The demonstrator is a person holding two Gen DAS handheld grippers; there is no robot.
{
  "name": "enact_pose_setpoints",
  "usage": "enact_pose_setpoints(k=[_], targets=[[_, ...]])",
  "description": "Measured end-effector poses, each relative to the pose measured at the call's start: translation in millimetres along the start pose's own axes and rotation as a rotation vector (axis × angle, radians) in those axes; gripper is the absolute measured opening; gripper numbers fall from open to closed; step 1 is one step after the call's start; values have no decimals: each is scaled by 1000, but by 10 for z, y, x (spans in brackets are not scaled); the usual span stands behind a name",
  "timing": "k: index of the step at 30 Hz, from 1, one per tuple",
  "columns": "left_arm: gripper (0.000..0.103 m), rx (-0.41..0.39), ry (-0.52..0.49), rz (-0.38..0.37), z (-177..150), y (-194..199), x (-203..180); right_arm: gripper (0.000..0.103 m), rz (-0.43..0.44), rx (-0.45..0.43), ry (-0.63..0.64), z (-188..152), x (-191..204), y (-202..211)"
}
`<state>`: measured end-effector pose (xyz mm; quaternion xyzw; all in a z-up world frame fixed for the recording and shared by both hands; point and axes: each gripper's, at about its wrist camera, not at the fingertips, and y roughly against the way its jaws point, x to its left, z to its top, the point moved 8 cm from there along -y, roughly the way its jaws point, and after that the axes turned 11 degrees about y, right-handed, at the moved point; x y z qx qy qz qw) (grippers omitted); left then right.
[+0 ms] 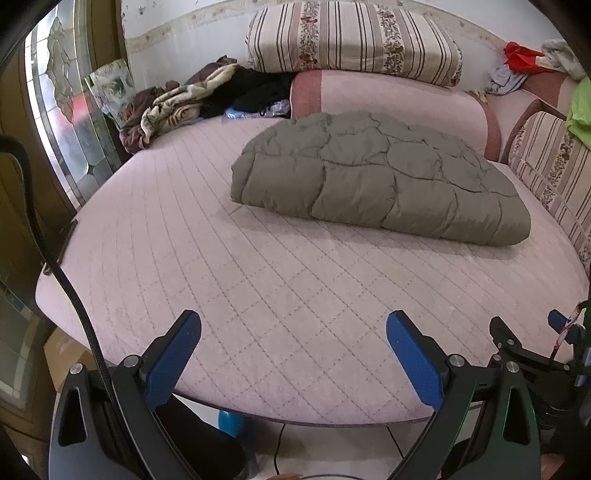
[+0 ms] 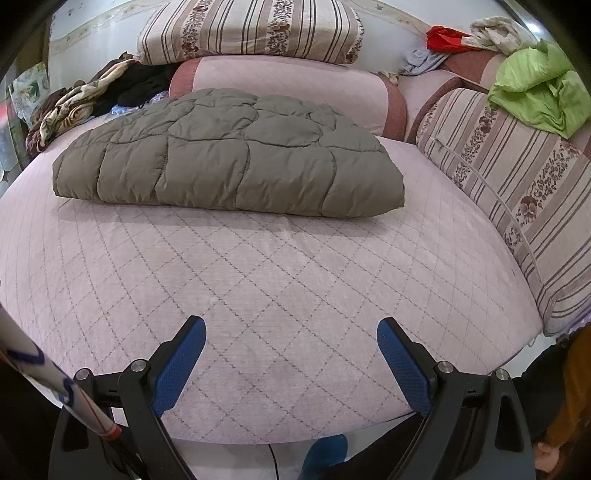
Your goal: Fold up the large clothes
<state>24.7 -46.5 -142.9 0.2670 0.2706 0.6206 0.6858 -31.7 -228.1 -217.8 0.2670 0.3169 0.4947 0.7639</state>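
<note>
A grey-green quilted padded garment (image 1: pixel 380 177) lies folded into a thick bundle on the far half of the pink quilted mattress (image 1: pixel 258 295); the right wrist view shows the same garment (image 2: pixel 229 155) across its upper left. My left gripper (image 1: pixel 293 321) hovers over the mattress's near edge, open, nothing between its blue pads. My right gripper (image 2: pixel 291 326) hangs at the near edge as well, open and empty, well short of the garment. The right gripper's black frame (image 1: pixel 517 347) shows at the left wrist view's right border.
Striped floral pillows (image 2: pixel 251 29) and a pink bolster (image 2: pixel 288 88) line the back; a striped cushion (image 2: pixel 517 195) with a green cloth (image 2: pixel 539 96) flanks the right. Crumpled clothes (image 1: pixel 192 99) pile at the back left. A glass-panelled door (image 1: pixel 62 110) stands left. A cable (image 1: pixel 275 450) runs on the floor below.
</note>
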Motion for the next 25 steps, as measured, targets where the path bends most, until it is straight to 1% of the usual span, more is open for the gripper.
enact_pose_setpoints(k=[8,15,21,25], targets=[[100,9,-5,20,-46,-32,-22,96,3,-11,-16,2,-9,19],[100,15,-24,13,-70,-31,-79,96,15,-4,-18,4,-7,4],[100,28,-16,6,-95,-71,-63,97,9,-22,-4,34,33,44],[100,58,-15,7,-131,-134,-75,98,24,5,10,-14,109,-17]])
